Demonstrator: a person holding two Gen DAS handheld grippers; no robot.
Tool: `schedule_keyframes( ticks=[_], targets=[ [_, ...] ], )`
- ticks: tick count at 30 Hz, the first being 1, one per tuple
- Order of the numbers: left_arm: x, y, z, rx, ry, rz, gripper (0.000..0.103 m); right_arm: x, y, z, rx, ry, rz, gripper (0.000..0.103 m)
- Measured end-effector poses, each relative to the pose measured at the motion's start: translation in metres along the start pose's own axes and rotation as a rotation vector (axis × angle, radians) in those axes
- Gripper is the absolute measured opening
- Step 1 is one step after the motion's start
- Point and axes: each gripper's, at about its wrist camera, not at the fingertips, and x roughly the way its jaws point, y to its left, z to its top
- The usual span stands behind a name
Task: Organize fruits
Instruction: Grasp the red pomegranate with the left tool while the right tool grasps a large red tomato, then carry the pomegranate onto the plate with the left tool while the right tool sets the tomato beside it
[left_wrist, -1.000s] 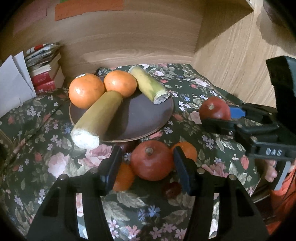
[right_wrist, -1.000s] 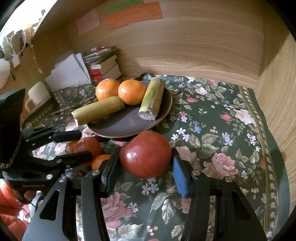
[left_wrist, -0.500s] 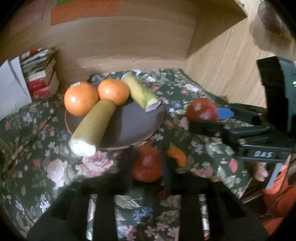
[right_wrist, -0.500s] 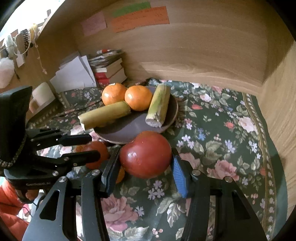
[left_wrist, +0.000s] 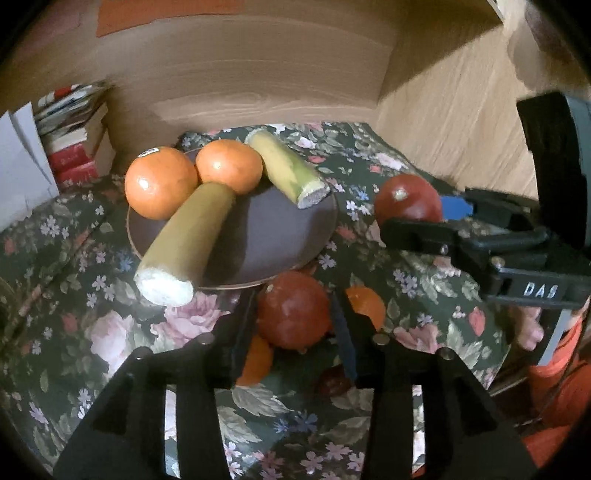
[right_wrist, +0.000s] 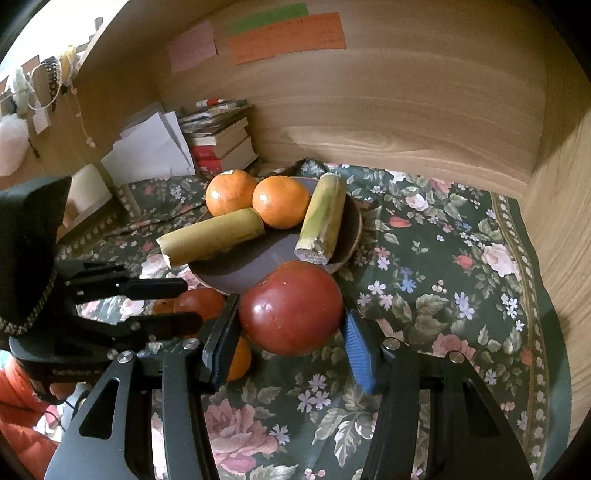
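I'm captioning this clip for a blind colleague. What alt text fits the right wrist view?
The right gripper holds a large dark red fruit in its jaws, above a floral cloth. Behind it, a brown plate carries two oranges and two cut yellow-green stalks. At left, the left gripper brackets a smaller red fruit.
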Motion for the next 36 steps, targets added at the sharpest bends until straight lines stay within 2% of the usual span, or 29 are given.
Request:
schedule_keyframes(
  ticks=[5, 9, 17, 23, 32, 36],
  targets=[
    [0.007, -0.008, 0.001, 0.065, 0.011, 0.051, 0.047, 0.003, 0.0, 0.001, 0.0, 0.006, 0.008, 0.049],
    [0.007, -0.005, 0.001, 0.063, 0.015, 0.035, 0.049, 0.005, 0.001, 0.001, -0.007, 0.013, 0.015, 0.049],
    [0.006, -0.007, 0.0, 0.093, 0.009, 0.036, 0.044, 0.006, 0.001, 0.002, -0.007, 0.015, 0.017, 0.049],
    [-0.003, -0.002, 0.0, 0.074, -0.015, 0.046, 0.042, 0.006, 0.0, 0.003, -0.01, 0.015, 0.019, 0.049],
    [-0.028, 0.021, 0.005, -0.006, -0.074, 0.062, 0.042, 0.007, 0.001, 0.008, -0.014, 0.002, 0.016, 0.049],
    [-0.028, 0.027, 0.015, -0.041, -0.097, 0.043, 0.042, 0.011, 0.006, 0.017, -0.031, -0.002, 0.018, 0.049]
  ],
)
